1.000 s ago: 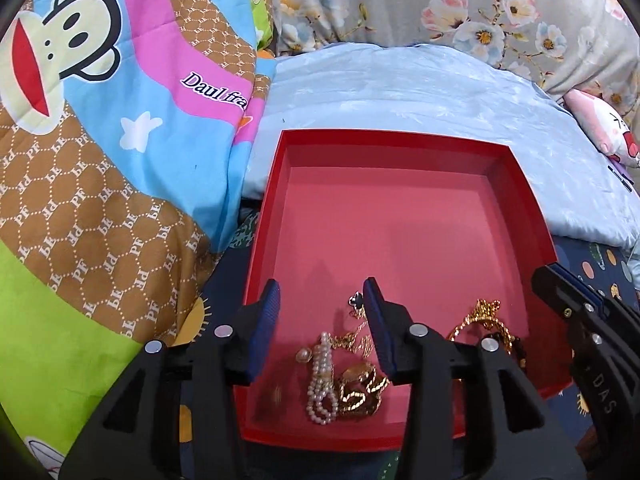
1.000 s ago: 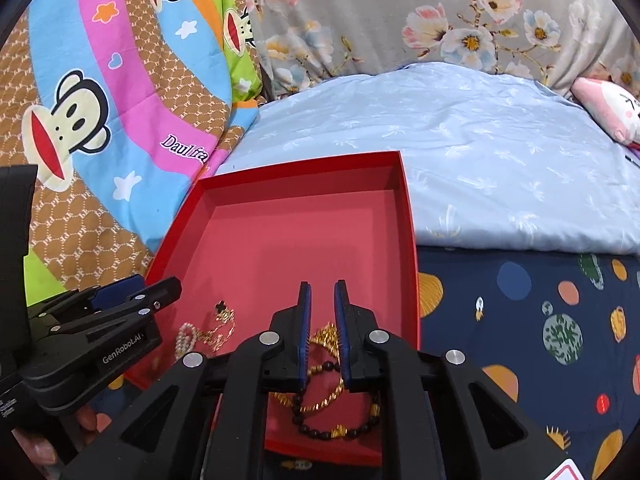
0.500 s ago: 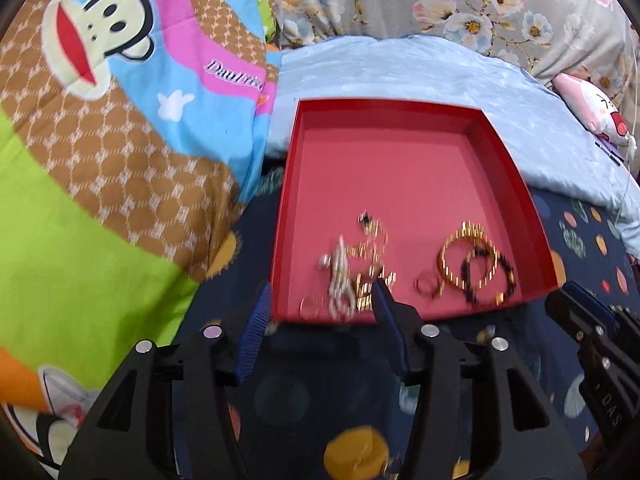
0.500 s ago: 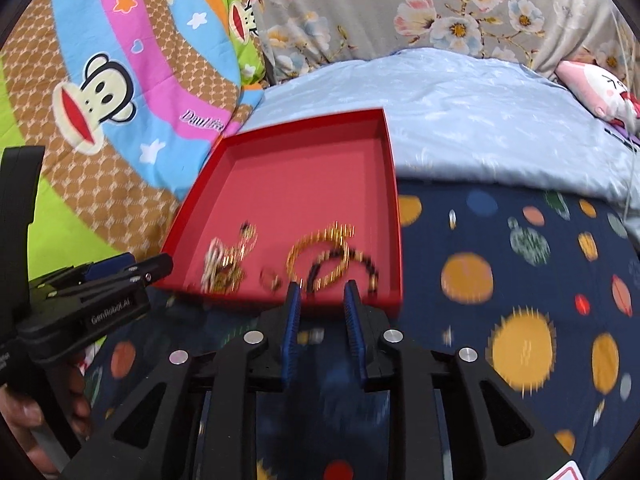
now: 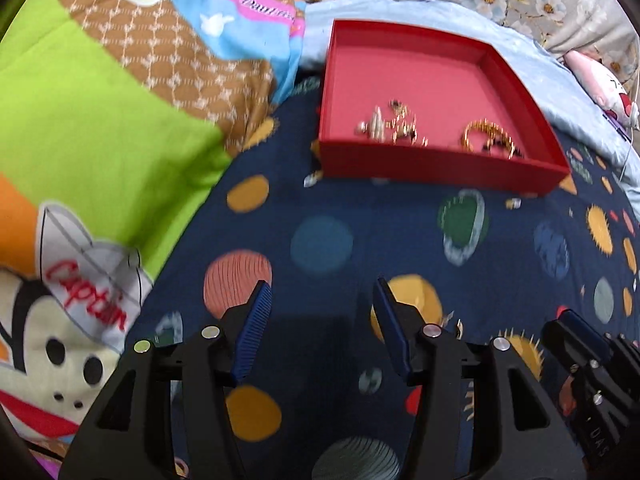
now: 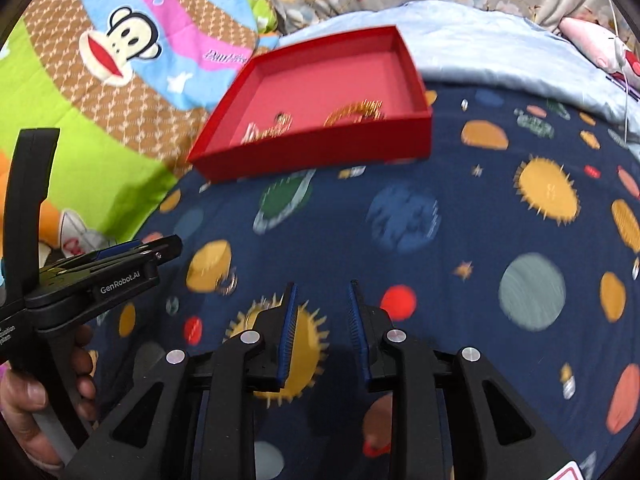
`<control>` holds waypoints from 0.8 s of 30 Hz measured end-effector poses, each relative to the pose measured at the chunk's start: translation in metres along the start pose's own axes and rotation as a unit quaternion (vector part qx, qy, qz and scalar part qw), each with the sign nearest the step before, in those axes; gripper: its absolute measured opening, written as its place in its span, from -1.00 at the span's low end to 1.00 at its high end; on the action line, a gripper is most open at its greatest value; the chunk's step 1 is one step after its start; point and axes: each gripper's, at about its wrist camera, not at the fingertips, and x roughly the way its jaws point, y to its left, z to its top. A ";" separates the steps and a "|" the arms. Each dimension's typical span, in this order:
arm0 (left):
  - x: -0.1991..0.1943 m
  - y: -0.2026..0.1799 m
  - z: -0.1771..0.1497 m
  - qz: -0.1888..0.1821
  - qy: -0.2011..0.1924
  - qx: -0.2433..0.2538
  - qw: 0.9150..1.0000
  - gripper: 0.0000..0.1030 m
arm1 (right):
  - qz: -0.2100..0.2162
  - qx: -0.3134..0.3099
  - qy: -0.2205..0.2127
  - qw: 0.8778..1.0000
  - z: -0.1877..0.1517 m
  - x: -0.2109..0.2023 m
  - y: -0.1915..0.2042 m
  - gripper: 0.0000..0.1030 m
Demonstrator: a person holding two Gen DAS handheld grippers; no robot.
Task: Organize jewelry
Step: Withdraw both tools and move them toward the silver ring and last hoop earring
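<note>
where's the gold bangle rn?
Left wrist view: the gold bangle lies in the red tray, near its front right corner, right of the pearl and chain pile.

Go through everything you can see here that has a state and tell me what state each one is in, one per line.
Red tray: uncovered, resting on the planet-print sheet.
Jewelry: lying in the tray near its front wall.
Gold bracelet: in the tray, right of the jewelry.
Left tongs: open, empty; just been opening.
Right tongs: open, empty; just been opening.
</note>
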 end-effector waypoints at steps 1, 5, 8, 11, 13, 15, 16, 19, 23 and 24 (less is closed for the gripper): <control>0.000 0.000 -0.003 -0.001 0.003 0.000 1.000 -0.01 | -0.001 -0.001 0.002 1.000 -0.003 0.001 0.002 -0.52; 0.000 0.001 -0.010 -0.002 0.008 -0.003 1.000 -0.01 | 0.000 0.000 0.002 1.000 -0.009 0.001 0.005 -0.52; -0.001 0.002 -0.013 -0.001 0.008 -0.004 1.000 -0.01 | -0.001 0.000 0.002 1.000 -0.010 0.000 0.006 -0.52; -0.002 0.003 -0.016 -0.003 0.010 -0.006 1.000 -0.01 | 0.001 0.001 0.004 1.000 -0.011 -0.001 0.007 -0.52; -0.002 0.004 -0.017 -0.004 0.012 -0.007 1.000 -0.01 | 0.002 -0.001 0.006 1.000 -0.013 0.000 0.009 -0.52; -0.002 0.005 -0.019 -0.005 0.014 -0.009 1.000 -0.01 | 0.004 -0.002 0.009 1.000 -0.014 0.001 0.011 -0.52; -0.002 0.006 -0.021 -0.005 0.015 -0.009 1.000 0.00 | 0.005 -0.004 0.011 1.000 -0.015 0.002 0.012 -0.51; -0.003 0.009 -0.025 0.001 0.011 -0.006 1.000 0.20 | 0.005 -0.012 0.013 1.000 -0.016 0.003 0.017 -0.44; -0.006 0.013 -0.030 0.006 0.009 -0.004 1.000 0.21 | 0.001 -0.019 0.013 1.000 -0.016 0.006 0.019 -0.40; -0.006 0.015 -0.031 0.005 0.010 -0.005 1.000 0.21 | 0.000 -0.020 0.012 1.000 -0.016 0.007 0.020 -0.39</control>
